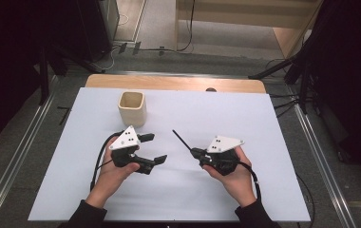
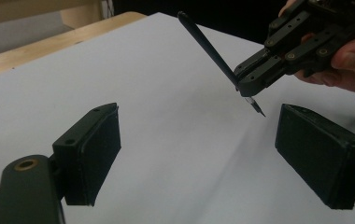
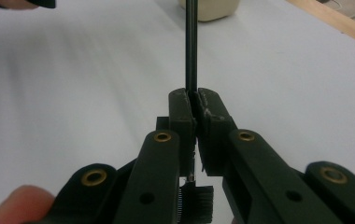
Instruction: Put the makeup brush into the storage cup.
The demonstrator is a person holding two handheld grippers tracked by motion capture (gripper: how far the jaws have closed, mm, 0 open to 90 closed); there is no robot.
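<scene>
High view: both forearms come in low over the white table [image 1: 264, 190], dark sleeves at the near edge. The left gripper [image 1: 156, 148] is held level in a cupped hand, pointing toward the middle of the table, its jaws spread with nothing between them. The right gripper [image 1: 194, 153] points up and to the left, its hand wrapped under the body, and pinches a thin black pen [image 1: 180, 139] near one end; the rest of the pen slants out toward the beige cup [image 1: 132, 109], well apart from it.

Left gripper view: own pads [image 2: 94, 151] stand wide apart over bare table. Beyond them the right gripper [image 2: 250, 84] holds the pen [image 2: 203, 42] tilted, tip just clear below the jaws; whether the tip touches the table is hard to tell.

Right gripper view: jaws pressed together on the pen [image 3: 191, 46], which runs straight ahead toward the cup [image 3: 208, 11].
</scene>
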